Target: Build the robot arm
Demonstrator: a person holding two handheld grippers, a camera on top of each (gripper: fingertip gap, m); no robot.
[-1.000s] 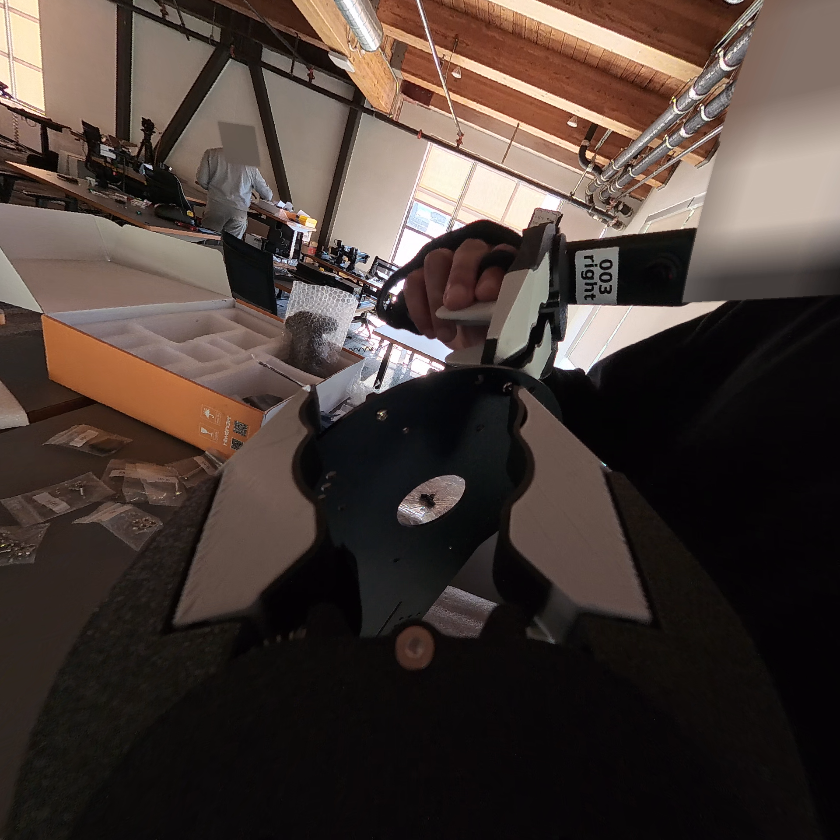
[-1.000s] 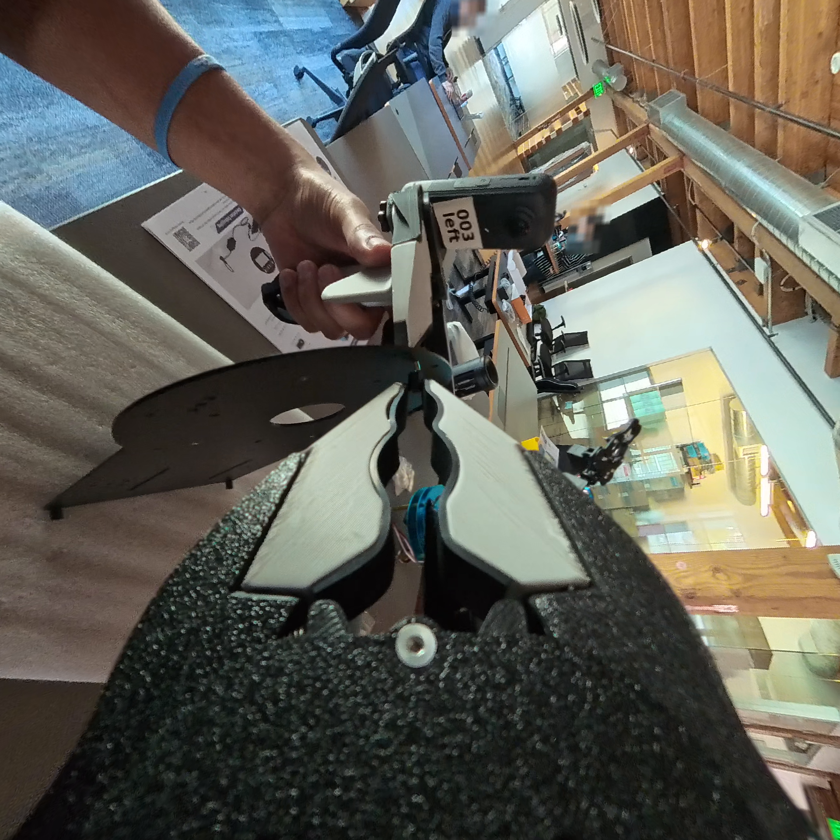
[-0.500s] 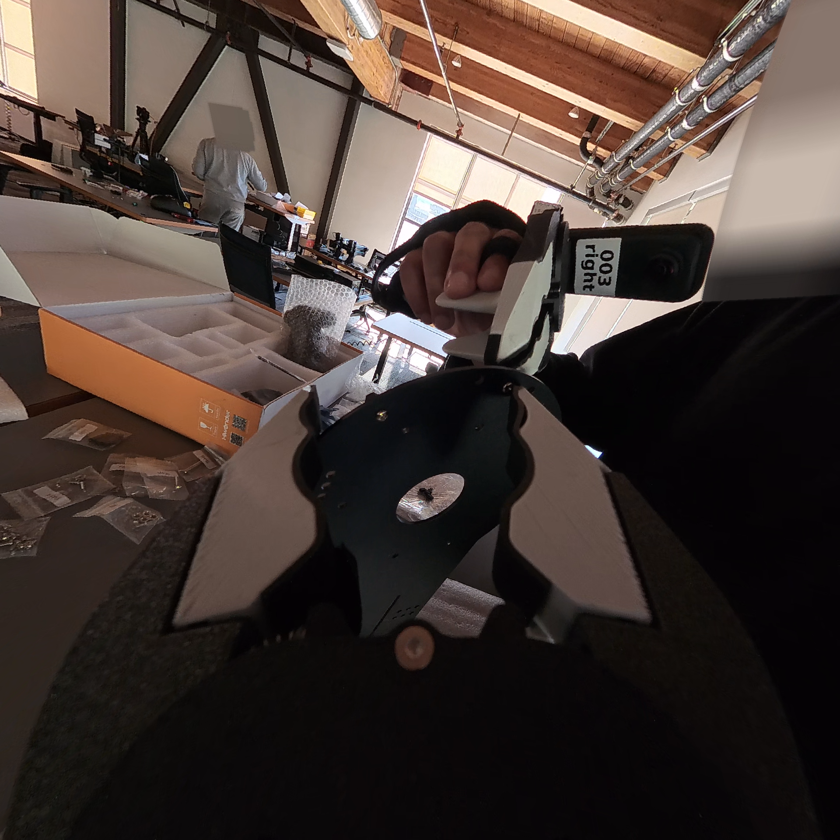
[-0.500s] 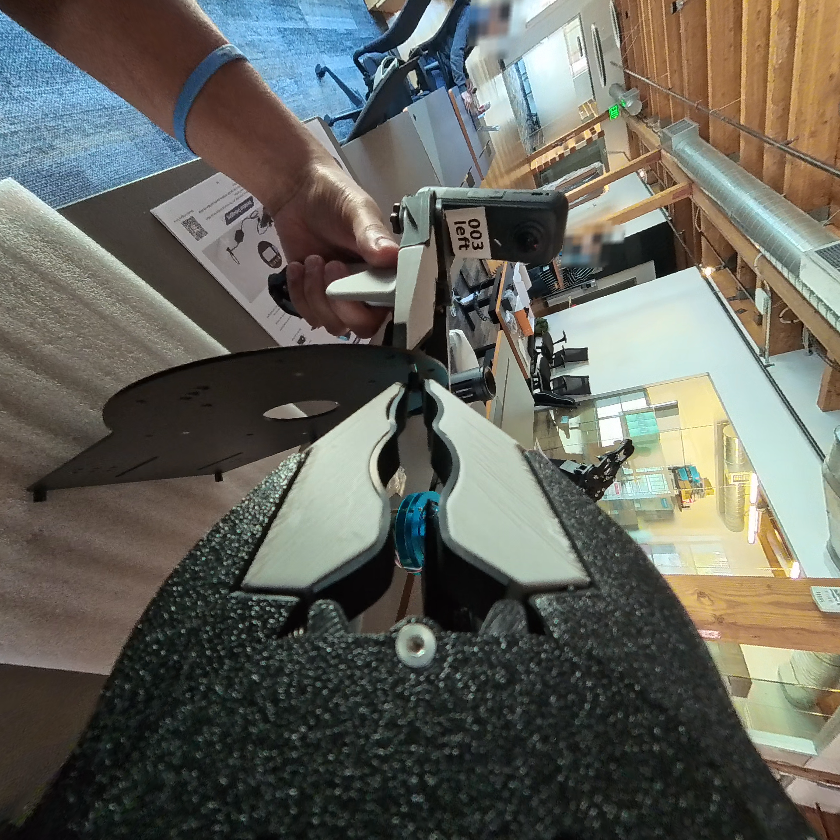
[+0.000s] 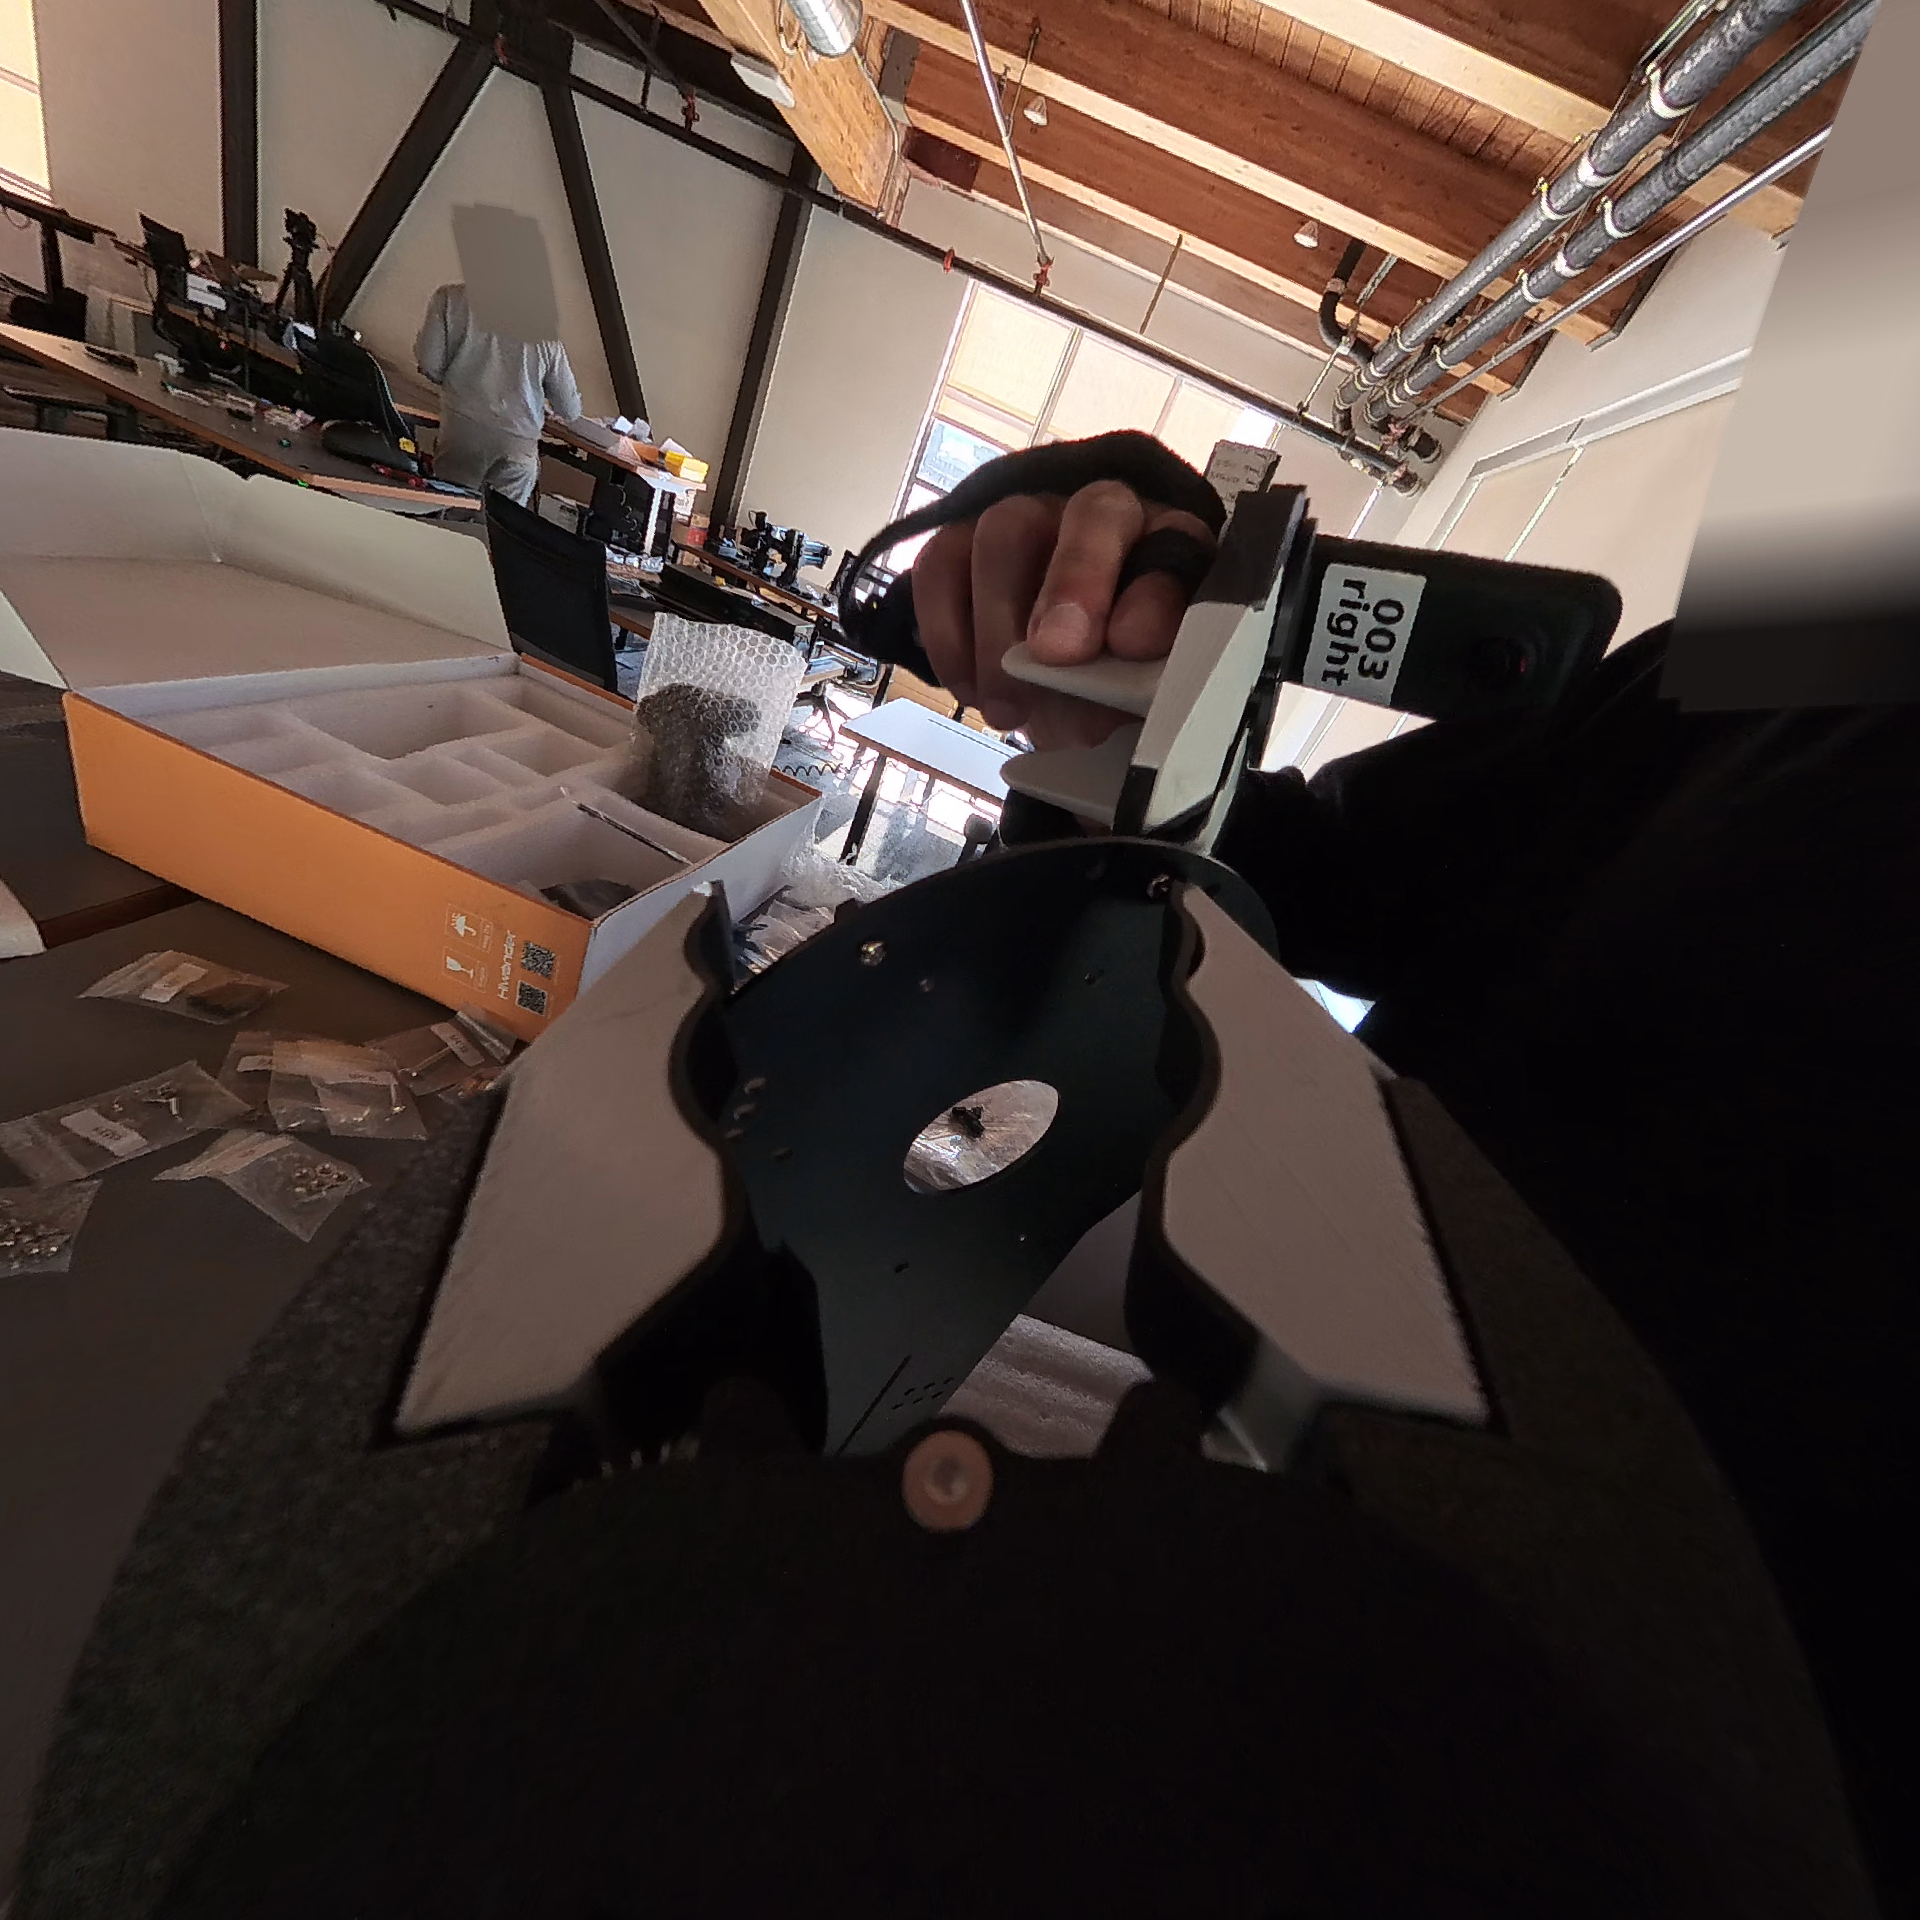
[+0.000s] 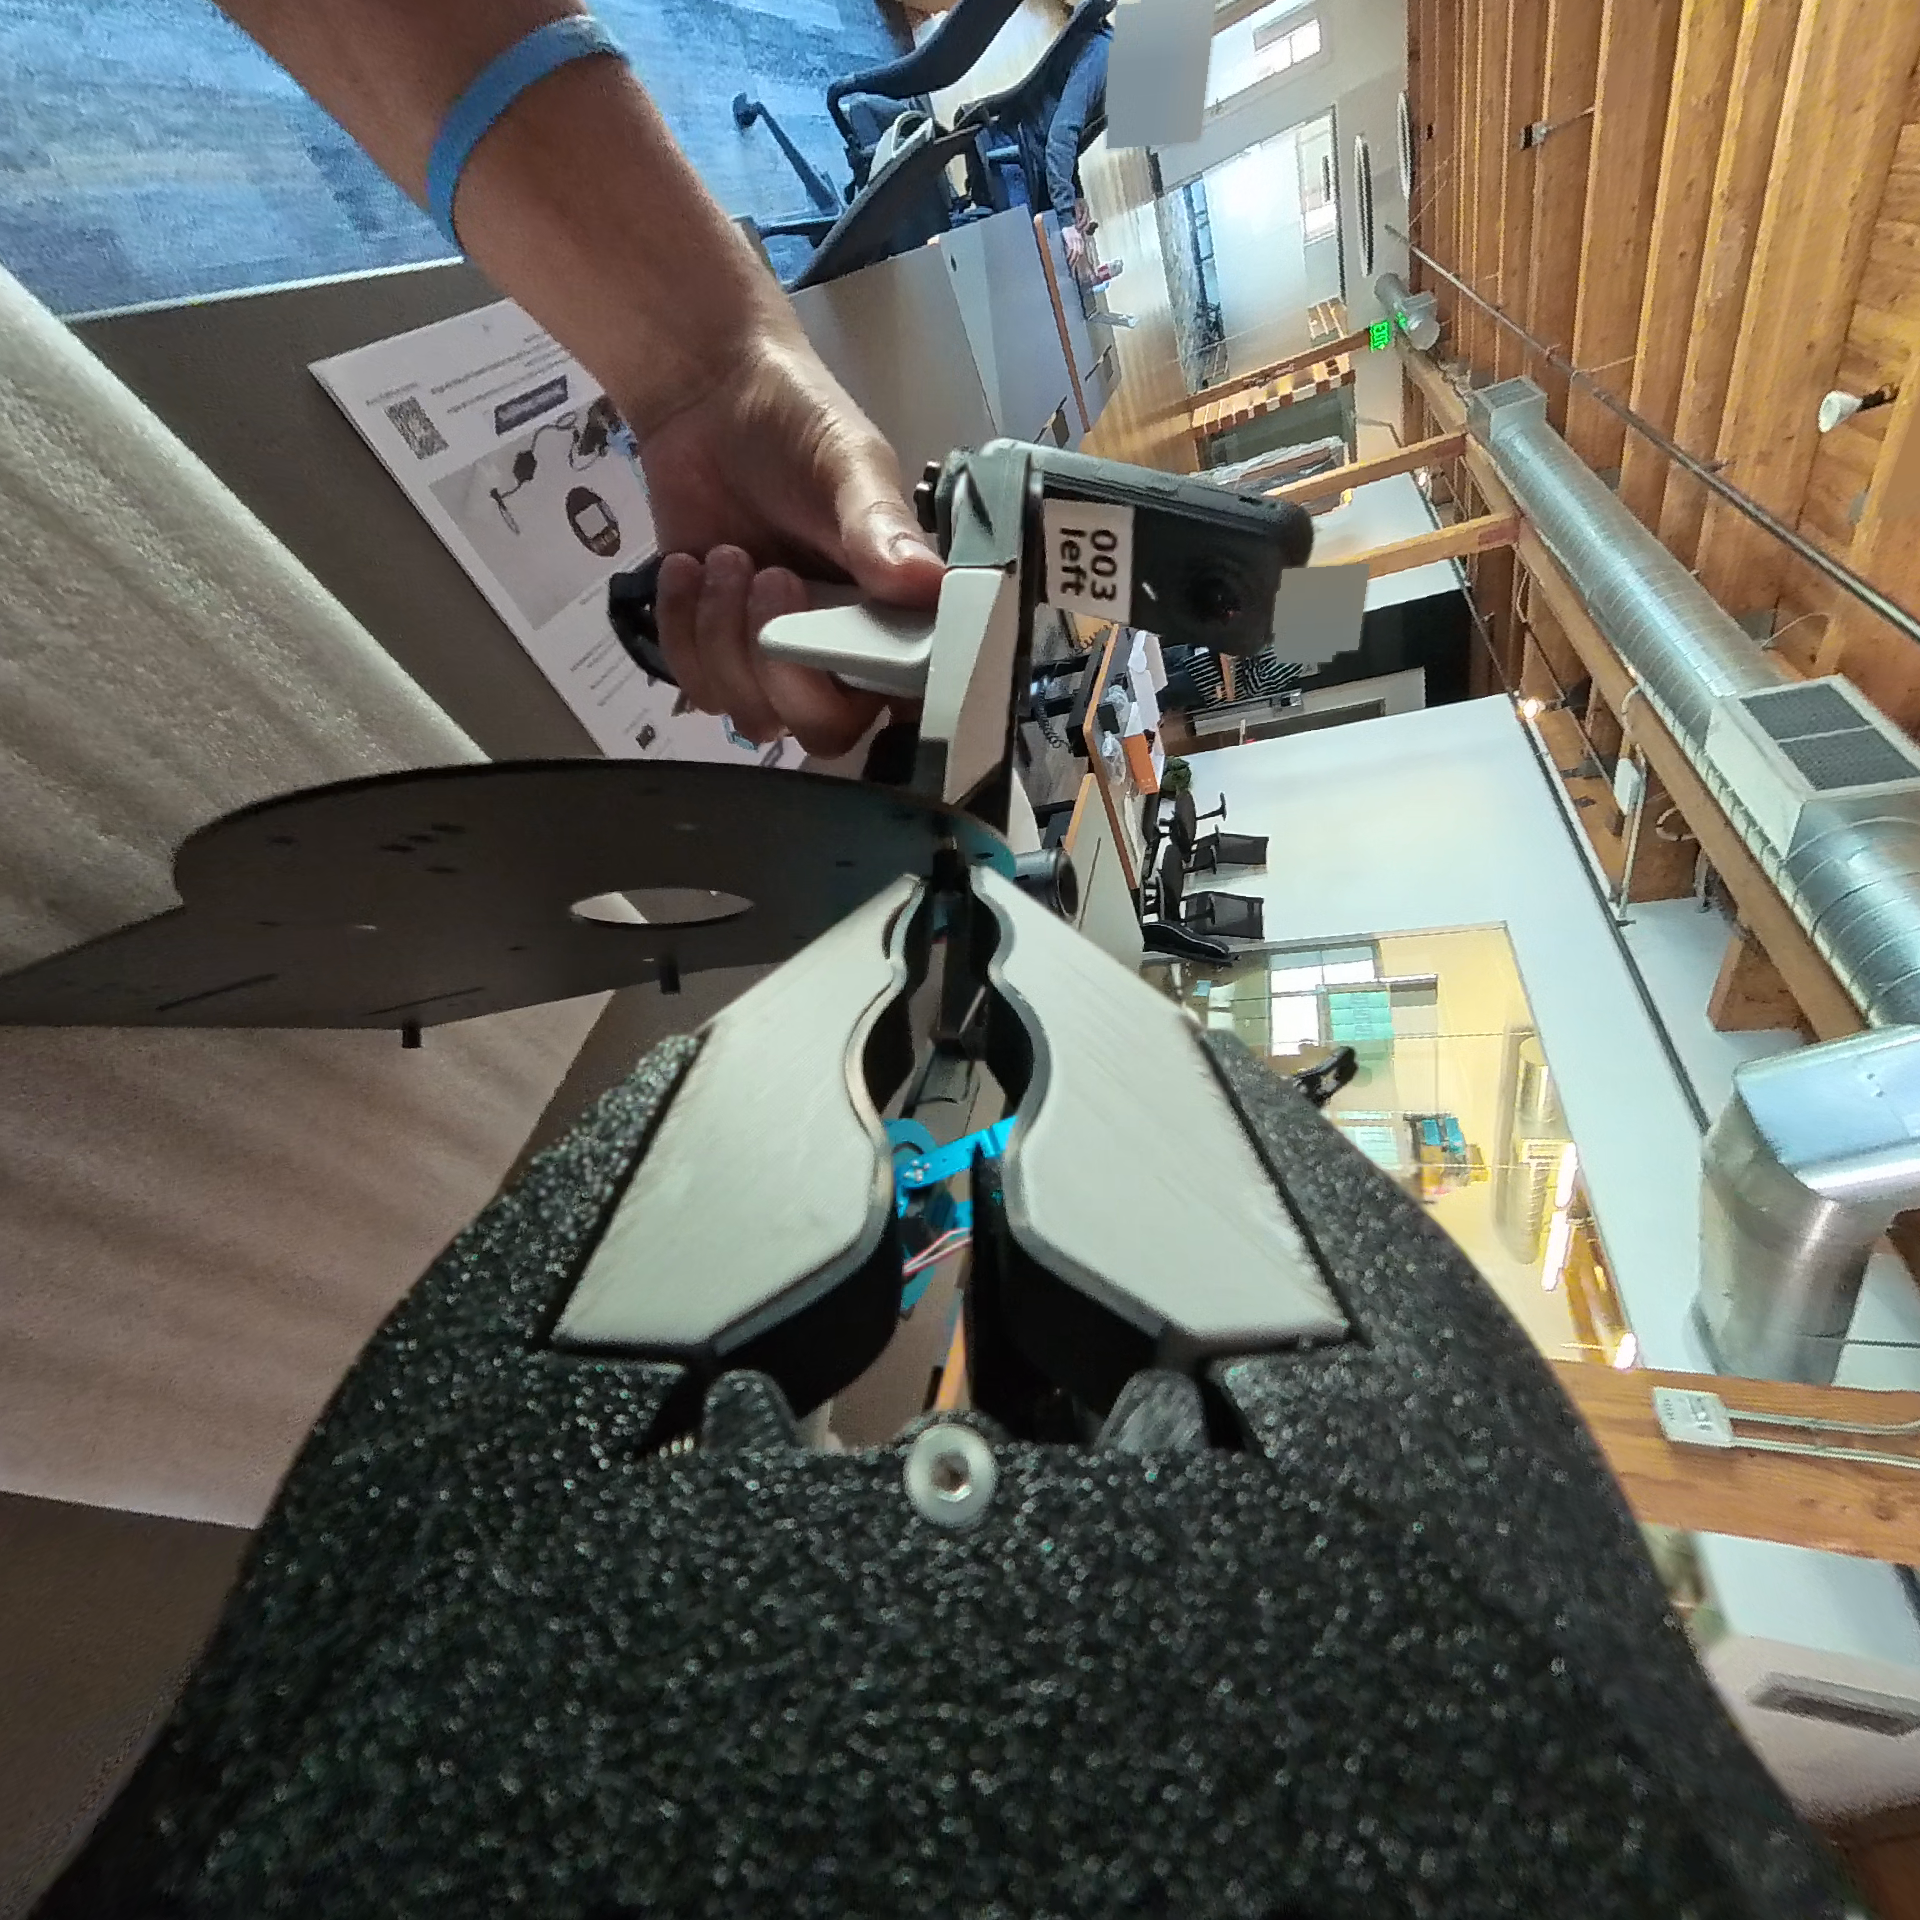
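As the two views show it: both grippers meet at one black plate point(image 5: 935, 1018), which is lifted clear of the counter point(image 5: 104, 1371).
Left gripper point(image 5: 945, 914): the fingers are spread wide and the plate fills the gap between them, its narrow end reaching back toward the gripper's base. Its edges lie right at the inner faces, but I cannot tell whether the fingers press on them.
Right gripper point(image 6: 948, 878): the fingers are clenched almost together on the plate's rim, at the end far from the left camera.
Plate: flat, dark, with a round hole near its middle and small screws. In the right wrist view it is seen nearly edge-on, above a pale foam sheet point(image 6: 208, 1143).
Behind the right fingers: a blue metal part point(image 6: 935, 1153) with thin wires, only partly visible.
Left of the plate: an open orange box point(image 5: 312, 873) with white compartments and a bubble-wrapped bundle point(image 5: 712, 727).
Near left: small clear bags point(image 5: 291, 1091) of hardware lie scattered on the counter.
Far side: a printed sheet point(image 6: 499, 468) lies flat under the left hand point(image 6: 769, 582).
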